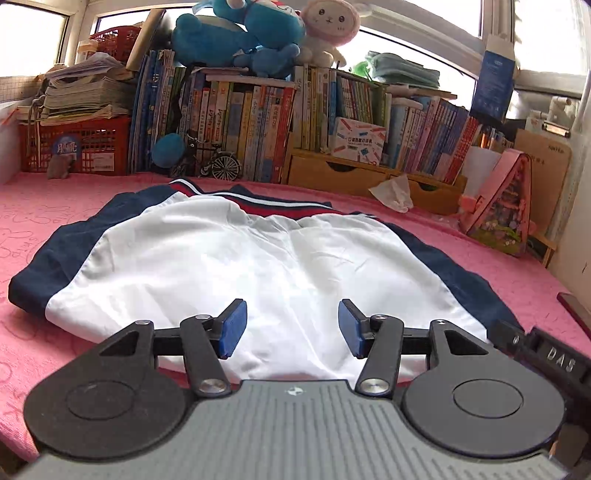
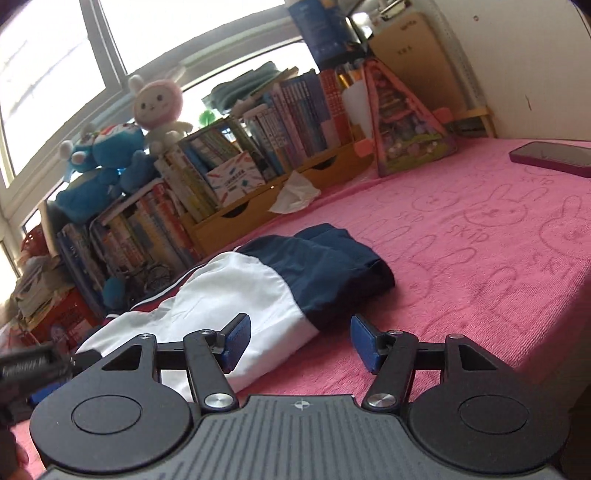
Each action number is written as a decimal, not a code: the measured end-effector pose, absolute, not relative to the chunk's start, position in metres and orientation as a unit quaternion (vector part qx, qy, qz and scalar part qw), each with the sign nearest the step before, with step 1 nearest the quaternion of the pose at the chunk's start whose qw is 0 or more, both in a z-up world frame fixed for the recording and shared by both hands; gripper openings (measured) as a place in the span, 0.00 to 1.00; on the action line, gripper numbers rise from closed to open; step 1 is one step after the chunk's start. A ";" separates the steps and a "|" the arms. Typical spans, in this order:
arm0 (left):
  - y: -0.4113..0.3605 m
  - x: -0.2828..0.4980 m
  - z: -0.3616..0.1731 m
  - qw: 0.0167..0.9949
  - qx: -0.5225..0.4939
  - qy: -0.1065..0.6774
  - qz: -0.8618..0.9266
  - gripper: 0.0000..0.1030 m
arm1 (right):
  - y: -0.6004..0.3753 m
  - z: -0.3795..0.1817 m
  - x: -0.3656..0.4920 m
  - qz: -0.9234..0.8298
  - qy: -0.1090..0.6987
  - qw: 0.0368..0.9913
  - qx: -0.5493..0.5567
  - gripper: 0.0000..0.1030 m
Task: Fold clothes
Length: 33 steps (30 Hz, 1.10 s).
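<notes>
A white and navy jacket [image 1: 229,266] with a red-and-white striped collar lies folded flat on the pink blanket [image 1: 55,218]. My left gripper [image 1: 291,325] hovers over the jacket's near white edge. It is open, its blue pads apart, with only the flat cloth below them. In the right wrist view the same jacket [image 2: 258,288] lies to the left, its navy sleeve end toward the middle. My right gripper [image 2: 299,334] is open at the jacket's near right corner. Its left finger is over the white hem and its right finger over bare blanket [image 2: 480,258].
Rows of books [image 1: 258,122] with plush toys [image 1: 236,33] on top line the far side, beside a red crate [image 1: 74,147] and a wooden drawer box [image 1: 332,173]. A crumpled tissue [image 1: 393,190], a pink triangular toy house [image 2: 402,122] and a dark phone [image 2: 550,157] sit on the blanket.
</notes>
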<state>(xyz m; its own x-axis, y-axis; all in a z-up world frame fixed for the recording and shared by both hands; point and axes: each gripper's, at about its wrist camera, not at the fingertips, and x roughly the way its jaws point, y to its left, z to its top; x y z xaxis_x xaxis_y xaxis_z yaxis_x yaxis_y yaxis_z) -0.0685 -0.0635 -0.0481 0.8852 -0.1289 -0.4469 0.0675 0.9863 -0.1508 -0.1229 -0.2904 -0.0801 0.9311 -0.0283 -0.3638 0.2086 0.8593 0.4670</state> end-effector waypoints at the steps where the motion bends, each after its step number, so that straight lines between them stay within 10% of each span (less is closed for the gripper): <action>1: -0.066 -0.066 -0.052 0.968 -0.062 0.237 -0.048 0.46 | -0.293 -0.080 -0.121 -0.063 0.176 0.947 0.261 0.63; 21: -0.074 -0.063 -0.095 0.971 -0.053 0.233 -0.008 0.43 | -0.316 -0.089 -0.044 -0.032 0.215 0.912 0.348 0.66; 25: -0.067 -0.062 -0.095 0.969 -0.076 0.233 -0.016 0.43 | -0.327 -0.086 -0.020 -0.035 0.255 0.893 0.370 0.21; 33: 0.032 -0.044 -0.134 0.860 -0.414 0.261 -0.140 0.36 | -0.245 0.025 0.000 0.068 0.184 0.960 0.199 0.13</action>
<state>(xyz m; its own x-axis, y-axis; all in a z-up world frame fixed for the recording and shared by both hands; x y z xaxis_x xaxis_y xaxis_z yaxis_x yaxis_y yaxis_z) -0.0439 0.0325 -0.1339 0.8240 -0.4576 -0.3340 0.0243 0.6177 -0.7861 0.0001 -0.2449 0.0254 0.9231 0.2037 -0.3261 -0.0571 0.9113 0.4078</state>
